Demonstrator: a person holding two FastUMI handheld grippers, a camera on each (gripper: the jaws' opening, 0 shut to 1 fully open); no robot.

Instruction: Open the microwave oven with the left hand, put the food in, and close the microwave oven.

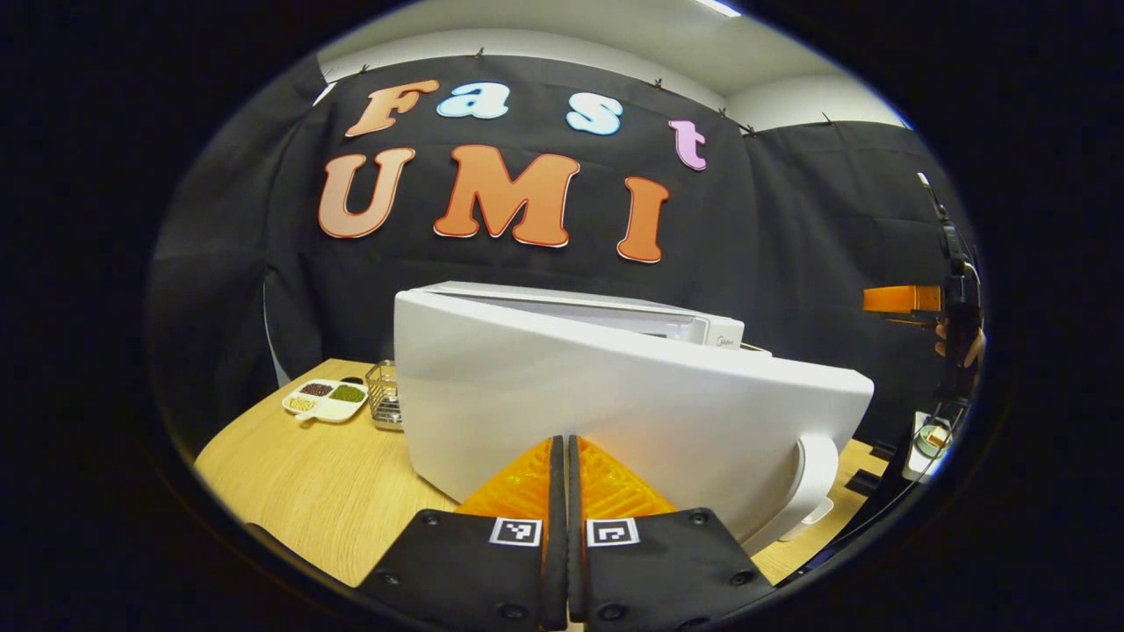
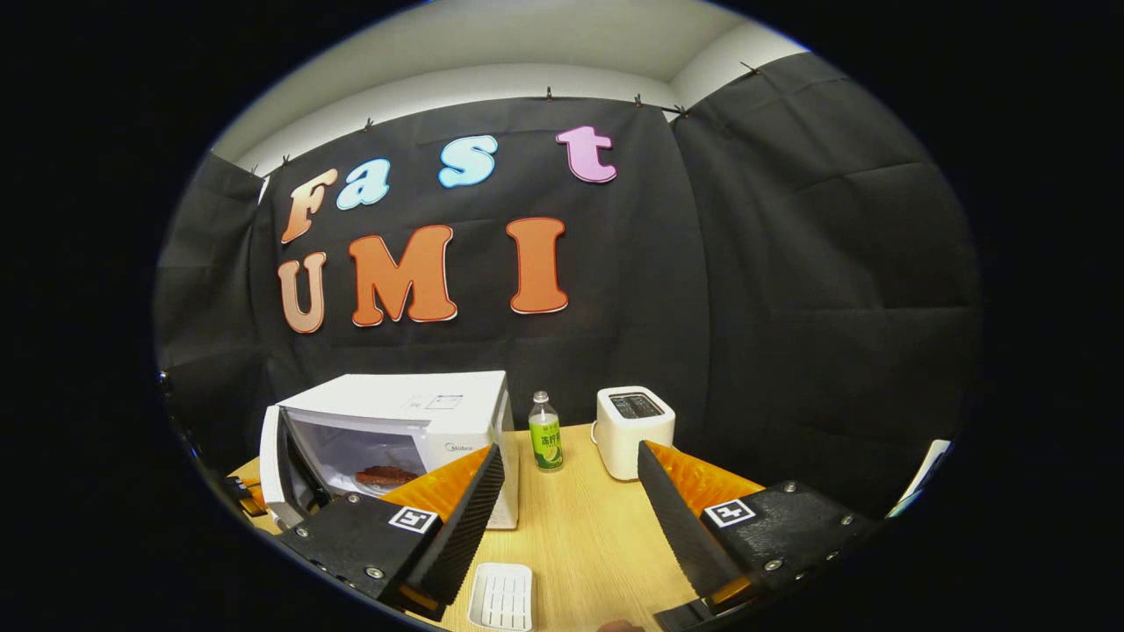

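Left gripper at the microwave door, food already inside, door not yet closed.

The left gripper (image 1: 562, 456) has its fingers (image 1: 527, 483) clenched together on nothing, tips just short of or touching the outer face of the door (image 1: 632, 412); contact cannot be confirmed. The door is a stiff, smooth, hinged panel: likely light to swing, slippery to pinch, so a flat push near the handle (image 1: 812, 478), right of the fingers, seems best. The right gripper (image 2: 571, 509) is released, fingers wide apart above the counter (image 2: 597, 535). Beyond its left finger, the microwave (image 2: 413, 421) stands open with food (image 2: 386, 476) on its floor. A toaster (image 2: 632, 430) and bottle (image 2: 546, 434) stand ahead.
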